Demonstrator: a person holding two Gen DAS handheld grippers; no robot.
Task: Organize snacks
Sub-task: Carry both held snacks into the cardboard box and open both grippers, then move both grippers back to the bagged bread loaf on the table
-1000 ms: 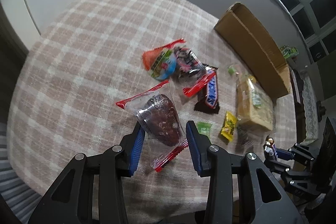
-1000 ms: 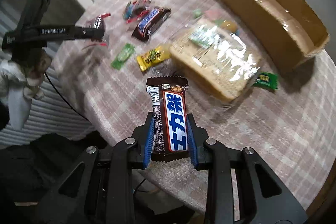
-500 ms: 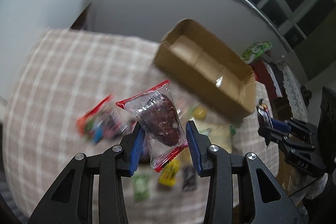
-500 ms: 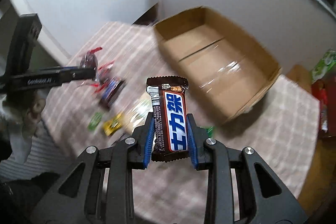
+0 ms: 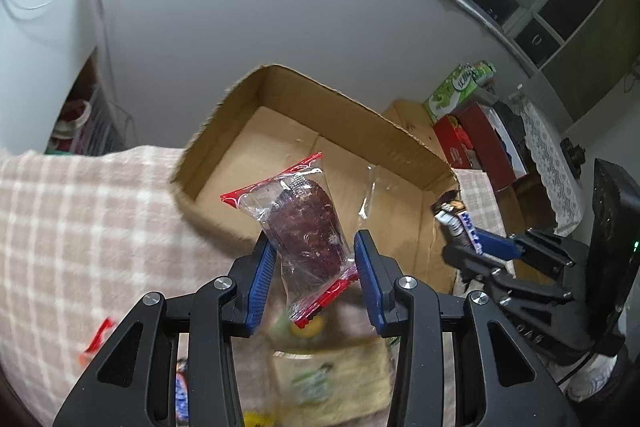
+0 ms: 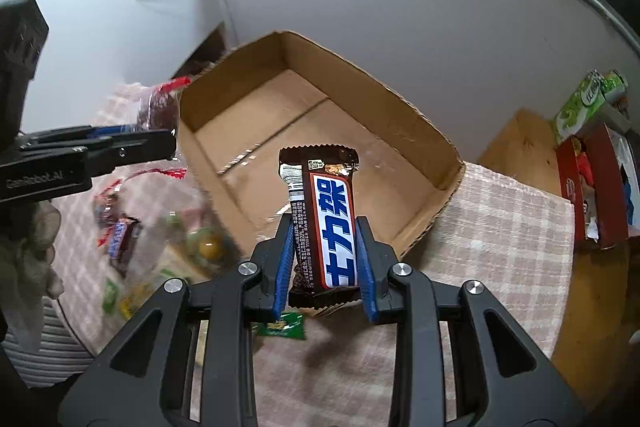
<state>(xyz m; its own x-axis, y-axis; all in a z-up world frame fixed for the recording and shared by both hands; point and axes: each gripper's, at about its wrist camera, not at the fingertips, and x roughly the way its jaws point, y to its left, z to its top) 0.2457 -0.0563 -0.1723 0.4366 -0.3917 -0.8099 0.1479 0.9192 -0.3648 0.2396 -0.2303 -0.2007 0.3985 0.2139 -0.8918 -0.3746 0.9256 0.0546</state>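
My left gripper (image 5: 316, 269) pinches a clear red-edged packet with a dark brown snack (image 5: 306, 227), blue pads (image 5: 262, 279) pressed on its sides, packet tilted up-left. My right gripper (image 6: 323, 255) clamps a brown chocolate bar with blue-white label (image 6: 326, 227), standing nearly upright between the pads. Both are held in the air just in front of the open cardboard box (image 6: 400, 115), which sits on the pink plaid tablecloth (image 6: 500, 227); box interior is bare cardboard with tape strips. In the left view my right gripper shows at the box's right corner. Remaining snacks (image 6: 120, 239) lie blurred on the cloth, left of the box; a green wrapper (image 6: 280, 327) sits under my right gripper. Green and red cartons (image 5: 464, 107) stand off the table, right.
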